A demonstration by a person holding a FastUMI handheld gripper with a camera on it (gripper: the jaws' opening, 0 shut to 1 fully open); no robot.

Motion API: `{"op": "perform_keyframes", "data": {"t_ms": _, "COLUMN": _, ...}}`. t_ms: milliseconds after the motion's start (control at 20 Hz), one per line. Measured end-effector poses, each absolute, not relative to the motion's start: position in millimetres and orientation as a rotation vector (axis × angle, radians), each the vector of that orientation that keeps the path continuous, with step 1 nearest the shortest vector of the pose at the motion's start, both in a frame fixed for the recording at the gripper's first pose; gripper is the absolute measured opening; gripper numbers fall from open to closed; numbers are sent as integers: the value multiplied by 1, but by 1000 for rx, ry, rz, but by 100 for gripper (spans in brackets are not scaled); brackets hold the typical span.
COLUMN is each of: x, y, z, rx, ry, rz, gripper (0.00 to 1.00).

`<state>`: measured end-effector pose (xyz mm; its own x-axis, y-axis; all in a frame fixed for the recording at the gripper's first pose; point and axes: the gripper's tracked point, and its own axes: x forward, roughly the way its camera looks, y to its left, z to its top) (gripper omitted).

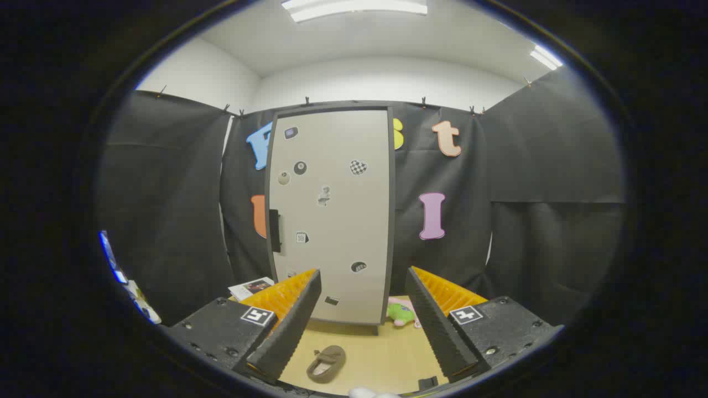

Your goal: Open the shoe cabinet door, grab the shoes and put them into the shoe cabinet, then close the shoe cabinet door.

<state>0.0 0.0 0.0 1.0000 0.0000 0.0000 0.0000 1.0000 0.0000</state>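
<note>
A tall grey shoe cabinet (332,215) stands on the wooden table straight ahead, beyond my fingers, its door closed. A dark handle (274,230) runs along the door's left edge, and several small stickers dot the front. A brown slipper-like shoe (326,363) lies on the table between my fingers, nearer than the cabinet. My gripper (362,326) is open, with nothing between its fingers, held above the table and well short of the cabinet.
A green and pink soft toy (402,312) lies at the cabinet's right foot, by my right finger. Printed papers (251,287) rest left of the cabinet. A white object (368,393) peeks in at the table's near edge. Black cloth walls surround the table (387,359).
</note>
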Motion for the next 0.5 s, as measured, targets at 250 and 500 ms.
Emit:
{"op": "perform_keyframes", "data": {"t_ms": 250, "x": 0, "y": -5, "z": -1, "rx": 2, "ry": 1, "rz": -18, "gripper": 100}}
{"op": "perform_keyframes", "data": {"t_ms": 500, "x": 1, "y": -8, "z": -4, "rx": 10, "ry": 11, "rz": -42, "gripper": 100}}
